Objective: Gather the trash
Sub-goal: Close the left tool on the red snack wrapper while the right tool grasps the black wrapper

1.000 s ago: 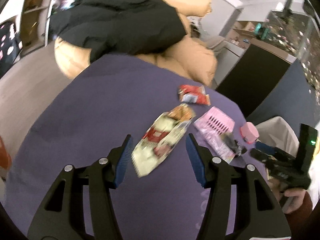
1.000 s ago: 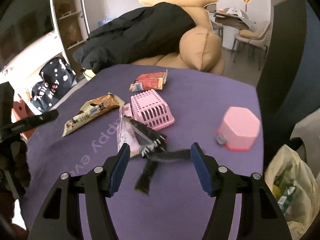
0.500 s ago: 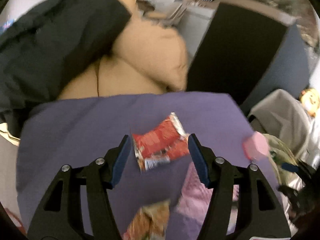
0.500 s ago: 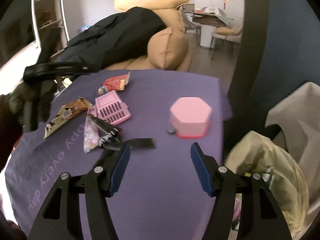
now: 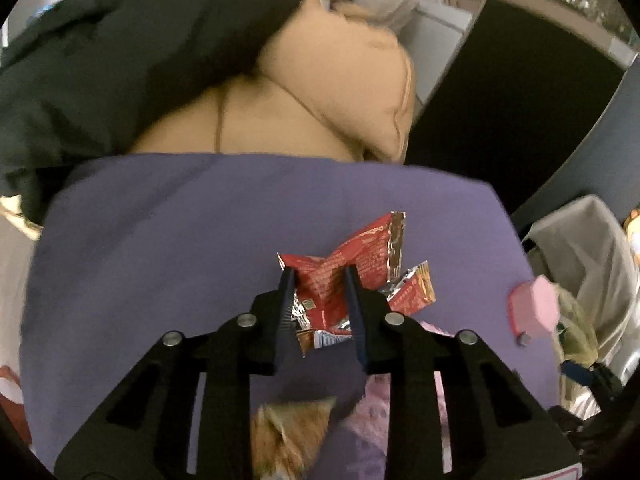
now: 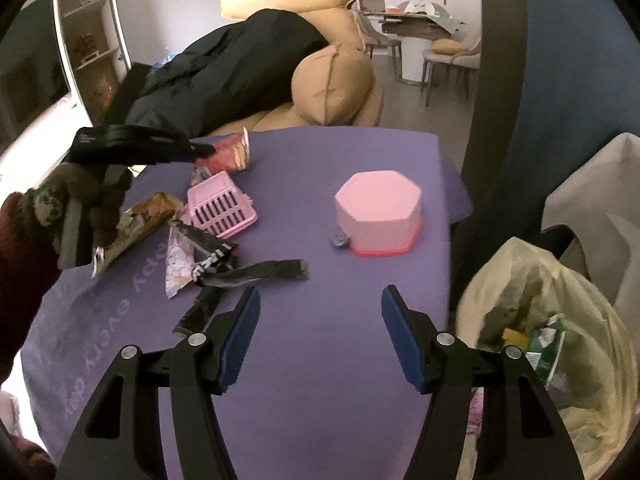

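Now, at the left edge of the right wrist view, one gloved hand (image 6: 80, 200) carries the left gripper (image 5: 319, 274), whose jaws are closing, with one red wrapper (image 5: 344, 276) crumpled between its pads. Lower left on the purple table (image 6: 320, 340) lie three more wrappers: one brown (image 6: 136, 224), one pale (image 6: 178, 260), one black (image 6: 240, 274). Right of them stand one pink basket (image 6: 222, 210) and one pink box (image 6: 378, 212). Bottom centre, the right gripper (image 6: 320, 332) gapes wide, holding nothing. Far right sits one trash bag (image 6: 532, 320).

A home living room: tan sofa (image 6: 332, 80), dining chairs (image 6: 448, 56), shelving (image 6: 88, 32).
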`<control>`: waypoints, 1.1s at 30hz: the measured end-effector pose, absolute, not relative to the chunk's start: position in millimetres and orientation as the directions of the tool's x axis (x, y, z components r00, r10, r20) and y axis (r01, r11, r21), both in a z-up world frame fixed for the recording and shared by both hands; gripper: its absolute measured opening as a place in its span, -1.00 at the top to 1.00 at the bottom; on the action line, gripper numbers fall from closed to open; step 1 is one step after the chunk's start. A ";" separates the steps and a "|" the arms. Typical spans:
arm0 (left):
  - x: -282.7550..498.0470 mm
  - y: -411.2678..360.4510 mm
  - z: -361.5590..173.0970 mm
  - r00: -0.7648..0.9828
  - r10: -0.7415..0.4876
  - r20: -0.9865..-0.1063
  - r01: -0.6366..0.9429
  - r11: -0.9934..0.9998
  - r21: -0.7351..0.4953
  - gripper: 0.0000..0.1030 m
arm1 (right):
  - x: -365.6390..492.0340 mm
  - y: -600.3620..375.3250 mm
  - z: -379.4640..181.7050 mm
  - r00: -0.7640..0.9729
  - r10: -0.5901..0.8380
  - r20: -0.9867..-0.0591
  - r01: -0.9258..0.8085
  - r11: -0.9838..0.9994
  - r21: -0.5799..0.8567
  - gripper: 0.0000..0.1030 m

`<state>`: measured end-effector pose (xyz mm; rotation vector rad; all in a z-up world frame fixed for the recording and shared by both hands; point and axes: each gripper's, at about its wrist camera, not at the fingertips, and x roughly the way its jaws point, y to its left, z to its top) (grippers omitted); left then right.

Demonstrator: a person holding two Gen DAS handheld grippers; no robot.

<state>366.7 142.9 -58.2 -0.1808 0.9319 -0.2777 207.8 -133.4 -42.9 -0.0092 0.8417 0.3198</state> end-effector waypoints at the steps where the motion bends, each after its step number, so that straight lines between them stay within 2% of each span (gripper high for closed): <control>1: 359.0 145.9 -52.3 0.581 -0.313 -0.752 0.151 0.949 -0.278 0.53 | 207.2 -130.6 -43.2 0.620 0.277 -0.734 -0.285 0.951 0.119 -0.16; 6: 299.1 164.7 -24.8 0.646 -0.306 -0.699 0.106 0.943 -0.314 0.53 | 206.5 -118.9 -44.5 0.622 0.279 -0.732 -0.290 0.950 0.115 -0.16; 11: 226.5 175.9 -11.9 0.695 -0.223 -0.683 0.040 0.961 -0.273 0.51 | 205.9 -109.3 -45.8 0.613 0.276 -0.740 -0.273 0.953 0.129 -0.16; 16: 175.8 177.2 -26.9 0.676 -0.226 -0.701 0.017 0.956 -0.292 0.50 | 201.2 -86.5 -46.5 0.607 0.203 -0.769 -0.265 0.963 0.045 -0.16; 24: 152.7 185.8 -62.1 0.641 -0.223 -0.734 -0.047 0.944 -0.328 0.50 | 215.4 -54.4 -36.7 0.629 0.271 -0.729 -0.346 0.937 0.049 -0.15; 29: 147.7 190.5 -63.0 0.656 -0.253 -0.711 -0.018 0.937 -0.349 0.49 | 243.6 -40.8 -51.3 0.554 0.292 -0.780 -0.347 0.932 0.102 0.06; 31: 146.7 191.5 -62.4 0.661 -0.259 -0.704 -0.010 0.936 -0.353 0.35 | 246.8 -37.7 -56.4 0.543 0.280 -0.792 -0.346 0.934 0.093 0.15; 33: 145.9 191.6 -62.0 0.664 -0.258 -0.702 -0.008 0.936 -0.351 0.32 | 248.0 -38.7 -61.3 0.535 0.276 -0.798 -0.335 0.937 0.099 0.36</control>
